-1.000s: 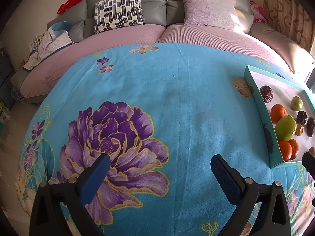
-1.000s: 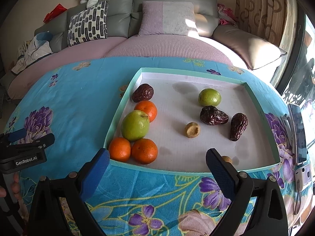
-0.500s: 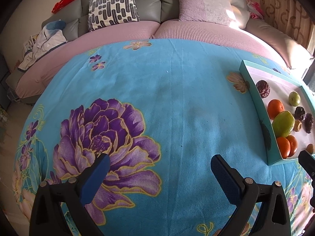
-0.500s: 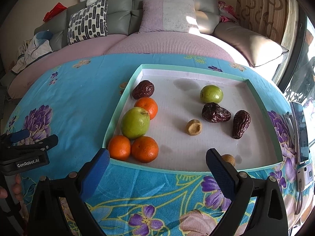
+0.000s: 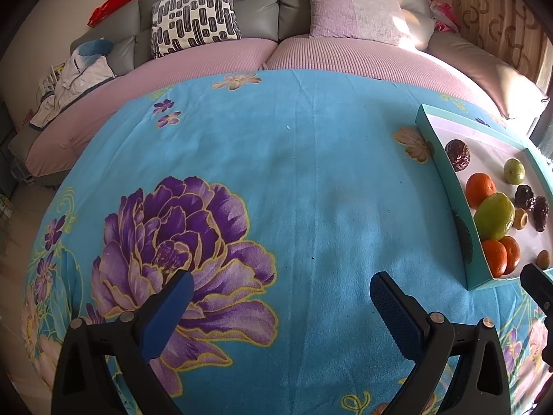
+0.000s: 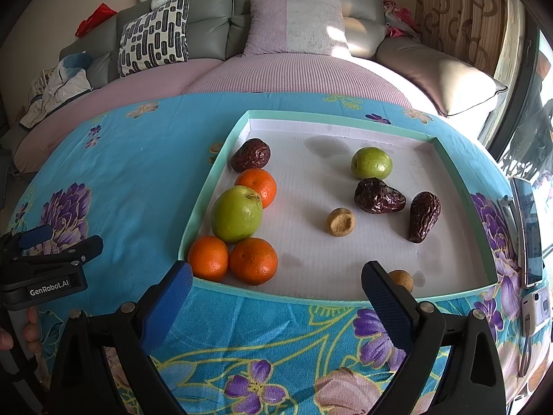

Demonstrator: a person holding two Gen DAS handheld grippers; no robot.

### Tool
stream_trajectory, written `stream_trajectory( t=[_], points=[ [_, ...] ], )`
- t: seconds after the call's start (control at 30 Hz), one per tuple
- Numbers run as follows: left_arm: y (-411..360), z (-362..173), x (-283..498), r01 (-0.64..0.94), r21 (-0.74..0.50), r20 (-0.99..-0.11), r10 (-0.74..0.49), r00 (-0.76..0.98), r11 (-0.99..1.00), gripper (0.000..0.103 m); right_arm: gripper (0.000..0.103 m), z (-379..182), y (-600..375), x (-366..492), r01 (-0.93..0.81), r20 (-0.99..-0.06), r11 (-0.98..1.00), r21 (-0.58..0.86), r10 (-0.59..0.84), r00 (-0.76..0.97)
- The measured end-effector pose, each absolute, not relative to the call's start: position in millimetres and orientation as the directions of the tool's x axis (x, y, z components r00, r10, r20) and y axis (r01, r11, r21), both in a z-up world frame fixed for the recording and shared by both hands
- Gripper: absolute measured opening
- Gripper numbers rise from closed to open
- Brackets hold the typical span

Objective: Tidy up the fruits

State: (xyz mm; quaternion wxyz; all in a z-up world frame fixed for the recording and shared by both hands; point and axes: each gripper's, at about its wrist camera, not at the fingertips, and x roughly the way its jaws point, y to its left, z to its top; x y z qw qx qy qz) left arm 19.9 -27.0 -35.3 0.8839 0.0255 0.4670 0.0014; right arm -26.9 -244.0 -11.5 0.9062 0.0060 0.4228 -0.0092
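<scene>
A teal-rimmed tray (image 6: 331,117) with a white floor lies on the blue flowered blanket. Along its left wall sit a dark date (image 6: 250,155), an orange (image 6: 257,186), a large green fruit (image 6: 236,213) and two more oranges (image 6: 208,257) (image 6: 253,260). A small green fruit (image 6: 371,163), two dates (image 6: 378,196) (image 6: 423,215) and two small tan fruits (image 6: 341,221) (image 6: 402,279) lie farther right. My right gripper (image 6: 276,283) hangs open at the tray's near rim. My left gripper (image 5: 280,290) is open over bare blanket, with the tray (image 5: 449,186) to its right.
A grey sofa (image 6: 214,10) with cushions and a plush toy runs along the back, over a pink mattress (image 6: 293,72). Clothes (image 6: 62,86) lie at the far left. A phone (image 6: 527,228) and a small device (image 6: 534,306) rest on the blanket right of the tray.
Both views have shifted slightly: the right gripper has eased closer to the tray's near rim, and the left gripper has drifted a little. Neither gripper's opening changed and no fruit moved.
</scene>
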Motion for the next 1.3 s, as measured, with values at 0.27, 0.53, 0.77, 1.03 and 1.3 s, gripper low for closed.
stream_trajectory(
  t=[0.27, 0.53, 0.77, 1.03, 1.3],
  points=[
    [-27.4, -35.0, 19.8, 0.027, 0.05, -0.826, 0.027, 0.563, 0.998, 0.103, 0.098, -12.4, -244.3, -26.7, 0.022, -0.768, 1.0, 0.003, -0.011, 0.641],
    [-27.6, -34.8, 19.8, 0.027, 0.051, -0.826, 0.027, 0.563, 0.998, 0.103, 0.098, -14.9, -244.9, -27.5, 0.021, -0.769, 1.0, 0.002, -0.012, 0.639],
    [-27.8, -35.0, 19.7, 0.027, 0.052, -0.827, 0.028, 0.562, 0.998, 0.103, 0.098, -15.3, -244.6, -27.2, 0.02, -0.771, 1.0, 0.002, -0.011, 0.637],
    [-28.0, -35.3, 19.4, 0.026, 0.051, -0.826, 0.028, 0.563, 0.998, 0.103, 0.098, -17.7, -244.6, -27.5, 0.023, -0.775, 1.0, -0.001, -0.015, 0.632],
    [-28.0, -35.4, 19.3, 0.027, 0.052, -0.827, 0.028, 0.562, 0.998, 0.103, 0.098, -17.2, -244.4, -26.4, 0.022, -0.777, 1.0, -0.002, -0.015, 0.63]
  ],
)
